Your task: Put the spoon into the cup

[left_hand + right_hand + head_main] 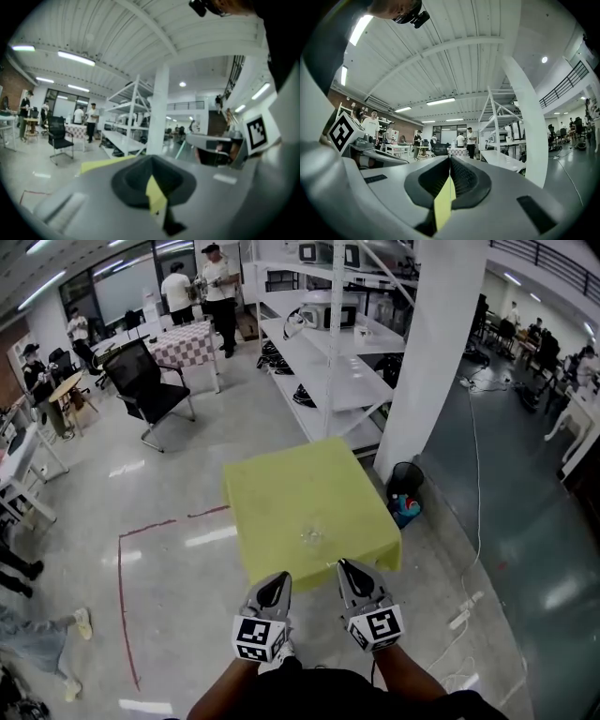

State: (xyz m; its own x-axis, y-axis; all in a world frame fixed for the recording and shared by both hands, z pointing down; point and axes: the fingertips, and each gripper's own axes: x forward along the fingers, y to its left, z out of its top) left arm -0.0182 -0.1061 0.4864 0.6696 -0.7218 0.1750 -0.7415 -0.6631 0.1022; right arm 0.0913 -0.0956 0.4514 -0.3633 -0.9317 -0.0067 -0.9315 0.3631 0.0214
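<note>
A low table with a yellow cloth (272, 493) stands on the floor ahead of me. Near its front middle is a small clear glassy object (312, 538), probably the cup; I cannot make out a spoon at this distance. My left gripper (273, 591) and right gripper (351, 574) are held side by side above the table's near edge, well short of the cup. Both are shut with nothing in them. In the left gripper view the left gripper (153, 186) shows only a sliver of yellow cloth between its jaws, and the right gripper (449, 183) shows the same in its own view.
A white pillar (431, 362) and white shelving (328, 362) stand behind the table. A black bin (405, 480) sits at the table's right corner. A black office chair (145, 381) is far left. A cable and power strip (463, 613) lie on the floor at right. People stand far back.
</note>
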